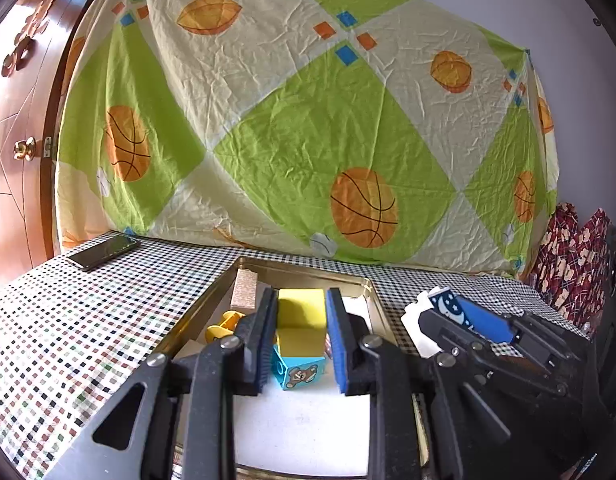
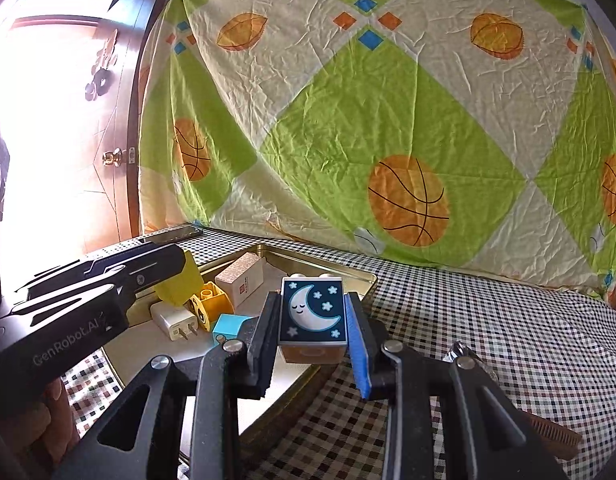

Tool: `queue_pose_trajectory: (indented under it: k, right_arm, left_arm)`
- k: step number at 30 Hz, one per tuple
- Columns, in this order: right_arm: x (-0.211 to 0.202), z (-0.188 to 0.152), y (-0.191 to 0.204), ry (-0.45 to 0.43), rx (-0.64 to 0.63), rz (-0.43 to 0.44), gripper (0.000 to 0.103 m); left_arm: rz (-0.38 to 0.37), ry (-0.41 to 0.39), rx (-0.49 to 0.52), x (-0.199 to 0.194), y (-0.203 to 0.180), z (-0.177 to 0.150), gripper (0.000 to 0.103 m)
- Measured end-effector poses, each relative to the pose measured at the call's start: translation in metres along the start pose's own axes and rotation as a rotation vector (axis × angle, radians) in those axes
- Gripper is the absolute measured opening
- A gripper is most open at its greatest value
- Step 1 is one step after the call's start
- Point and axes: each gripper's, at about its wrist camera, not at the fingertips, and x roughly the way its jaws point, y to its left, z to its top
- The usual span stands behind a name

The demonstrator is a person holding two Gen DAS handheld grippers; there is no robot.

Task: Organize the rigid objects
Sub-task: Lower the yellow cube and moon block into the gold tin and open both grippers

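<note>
left gripper (image 1: 301, 336): I see it clamped on a plain yellow plastic block (image 1: 300, 320); both pads flat against its sides, block seated between the fingertips, held above the tray.
right gripper (image 2: 314, 332): closed on a dark-blue toy brick with a white crescent moon and stars printed on its face (image 2: 312, 310); brick sits upright between the pads, moon face toward the camera, orange underside showing below. It hangs over the tray's near right edge.
tray: shallow gold-coloured metal tray (image 2: 368, 278) with a white floor, sitting on the checked tablecloth (image 2: 488, 320).
tray contents: light-blue cube with a bear picture (image 1: 297, 372), directly below the yellow block; small yellow hollow brick (image 2: 213, 298); white two-pin plug adapter (image 2: 173, 322), just beside that brick; cream rectangular box with a tan top (image 2: 240, 276), near the tray's far left corner.
gripper spacing: left one works over the tray's middle, right one at its right rim; near each other, not touching.
off-tray: black phone (image 1: 103, 252) lying flat at the far left of the cloth, well apart from the tray.
backdrop: green-and-cream sheet with basketball prints (image 1: 308, 120) hung behind the table.
</note>
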Motion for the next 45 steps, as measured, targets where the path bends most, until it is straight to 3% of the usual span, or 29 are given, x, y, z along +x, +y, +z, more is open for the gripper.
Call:
queue_pose_trajectory:
  k: [24, 35, 41, 43, 45]
  right_arm:
    - [0.014, 0.005, 0.013, 0.011, -0.021, 0.029, 0.034]
    - [0.044, 0.007, 0.019, 0.119, -0.016, 0.081, 0.034]
    - [0.061, 0.005, 0.018, 0.201, -0.008, 0.109, 0.034]
    - [0.067, 0.003, 0.019, 0.236, -0.002, 0.131, 0.036]
    - [0.065, 0.003, 0.016, 0.225, 0.011, 0.125, 0.047]
  left_arm:
    - [0.058, 0.066, 0.007, 0.017, 0.022, 0.007, 0.023]
    - [0.058, 0.238, 0.012, 0.055, 0.039, 0.005, 0.023]
    - [0.063, 0.283, 0.012, 0.066, 0.042, 0.0, 0.024]
    - [0.075, 0.29, 0.014, 0.068, 0.042, 0.0, 0.034]
    - [0.077, 0.287, 0.018, 0.068, 0.041, 0.0, 0.051]
